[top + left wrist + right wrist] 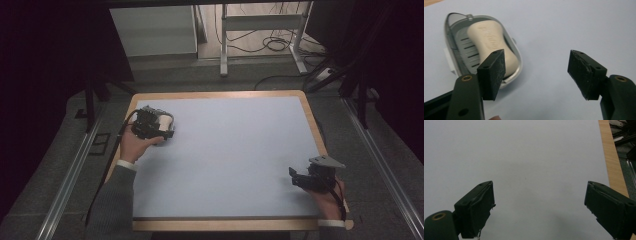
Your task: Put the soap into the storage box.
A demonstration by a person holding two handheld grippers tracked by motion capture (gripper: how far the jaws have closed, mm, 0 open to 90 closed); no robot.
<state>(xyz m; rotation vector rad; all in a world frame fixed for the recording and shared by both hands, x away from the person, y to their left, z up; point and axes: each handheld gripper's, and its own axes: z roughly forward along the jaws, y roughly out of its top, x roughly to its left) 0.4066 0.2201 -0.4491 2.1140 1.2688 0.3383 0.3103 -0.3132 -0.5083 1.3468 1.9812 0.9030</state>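
On the table (235,150) the soap dish (454,45) is sitting far left, holding the soap (491,42); the left tool (536,72), jaws apart, should be centring over it; the right tool (539,205) is waiting, jaws apart

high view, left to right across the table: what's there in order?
left gripper over the soap dish near the far left corner → bare blue mat → right gripper near the right front edge, jaws open over the mat.
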